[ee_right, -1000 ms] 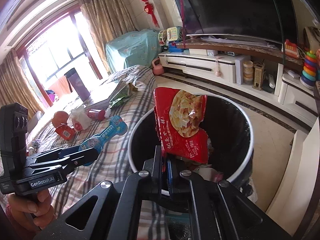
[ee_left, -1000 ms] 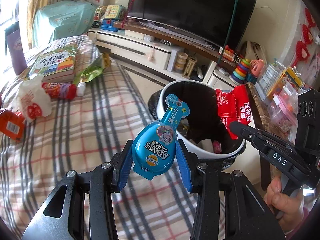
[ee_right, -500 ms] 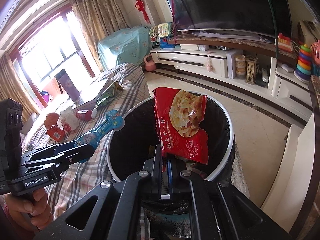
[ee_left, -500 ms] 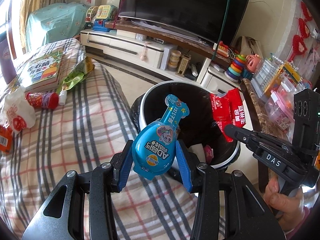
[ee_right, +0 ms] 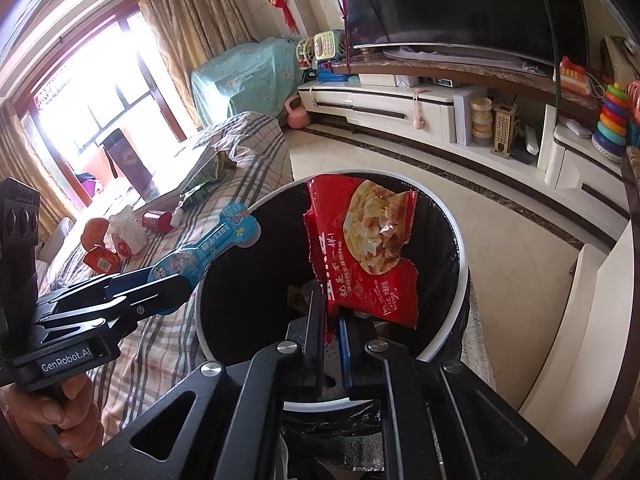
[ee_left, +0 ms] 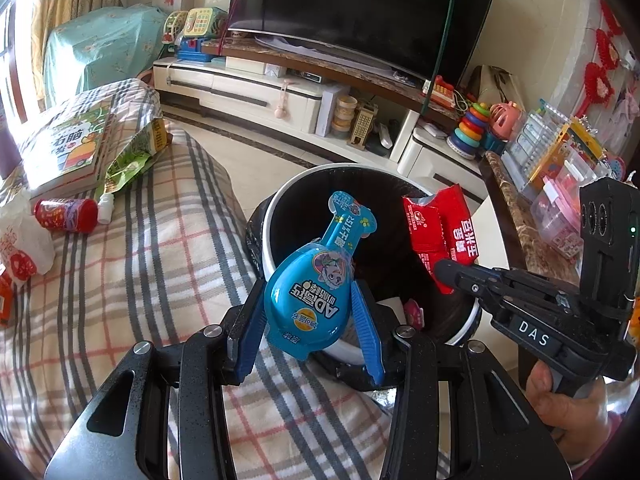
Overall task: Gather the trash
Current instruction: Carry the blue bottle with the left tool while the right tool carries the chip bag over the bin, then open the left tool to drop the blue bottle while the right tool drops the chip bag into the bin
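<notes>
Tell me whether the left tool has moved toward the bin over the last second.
Yes. In the left wrist view, the left tool and its blue packet now overlap the trash bin opening more, nearer the rim.

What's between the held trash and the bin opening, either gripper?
Nothing visible. The red snack bag in the right gripper hangs over the open trash bin; the blue pouch in the left gripper is at its rim.

Ahead and to the left of the left tool: a bed under a plaid blanket [ee_left: 160, 280]. Lying on it far left, a picture book [ee_left: 66, 146], a green snack bag [ee_left: 132, 156] against the book's edge, a red can [ee_left: 66, 216] on its side, a small white bottle [ee_left: 105, 208] just beside, a white plastic bag [ee_left: 22, 246]. Beside the bed, tiled floor [ee_left: 256, 152] carrying a black-lined trash bin [ee_left: 280, 204].
</notes>
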### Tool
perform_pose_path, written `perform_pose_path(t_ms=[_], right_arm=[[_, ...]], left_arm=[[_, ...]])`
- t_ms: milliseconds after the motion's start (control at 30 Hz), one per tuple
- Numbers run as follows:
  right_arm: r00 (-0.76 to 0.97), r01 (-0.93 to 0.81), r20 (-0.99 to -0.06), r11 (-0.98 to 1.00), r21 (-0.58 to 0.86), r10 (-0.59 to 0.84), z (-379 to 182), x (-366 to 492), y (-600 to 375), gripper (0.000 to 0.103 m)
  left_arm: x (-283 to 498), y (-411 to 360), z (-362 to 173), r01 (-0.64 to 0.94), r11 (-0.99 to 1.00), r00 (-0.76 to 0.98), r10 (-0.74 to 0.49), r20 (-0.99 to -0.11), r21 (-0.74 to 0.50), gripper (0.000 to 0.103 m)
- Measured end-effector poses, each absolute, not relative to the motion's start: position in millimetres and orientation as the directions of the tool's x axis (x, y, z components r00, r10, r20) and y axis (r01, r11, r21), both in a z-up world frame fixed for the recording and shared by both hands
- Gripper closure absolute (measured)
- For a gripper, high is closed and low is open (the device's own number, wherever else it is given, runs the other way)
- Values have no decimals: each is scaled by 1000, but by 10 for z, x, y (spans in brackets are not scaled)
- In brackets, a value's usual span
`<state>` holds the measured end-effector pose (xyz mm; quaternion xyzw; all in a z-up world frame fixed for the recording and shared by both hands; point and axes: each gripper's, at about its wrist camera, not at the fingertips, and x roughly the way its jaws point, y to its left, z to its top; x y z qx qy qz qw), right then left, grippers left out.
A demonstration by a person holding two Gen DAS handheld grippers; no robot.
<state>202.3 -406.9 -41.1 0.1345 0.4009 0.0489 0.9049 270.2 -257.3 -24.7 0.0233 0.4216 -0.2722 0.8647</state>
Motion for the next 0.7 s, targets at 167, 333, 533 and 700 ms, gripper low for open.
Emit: perform_pose_path(t_ms=[167, 333, 533, 700], right_arm=[[672, 18, -712, 956, 293, 206, -402, 2034, -4084, 92], [673, 25, -710, 953, 302, 207, -408, 2031, -4129, 74], [676, 25, -706, 951, 310, 212, -405, 2002, -4098, 62], [684, 6, -692, 948, 320, 229, -370, 1978, -3994, 39]], left_arm=[[2761, -2629, -276, 495, 845, 476, -457, -751, -200, 61], [2733, -2632, -310, 496, 847, 474, -448, -758, -191, 57], [2672, -2461, -339, 471, 859, 481, -441, -758, -201, 49], [2596, -2178, -411, 418, 881, 487, -423, -764, -222, 42]])
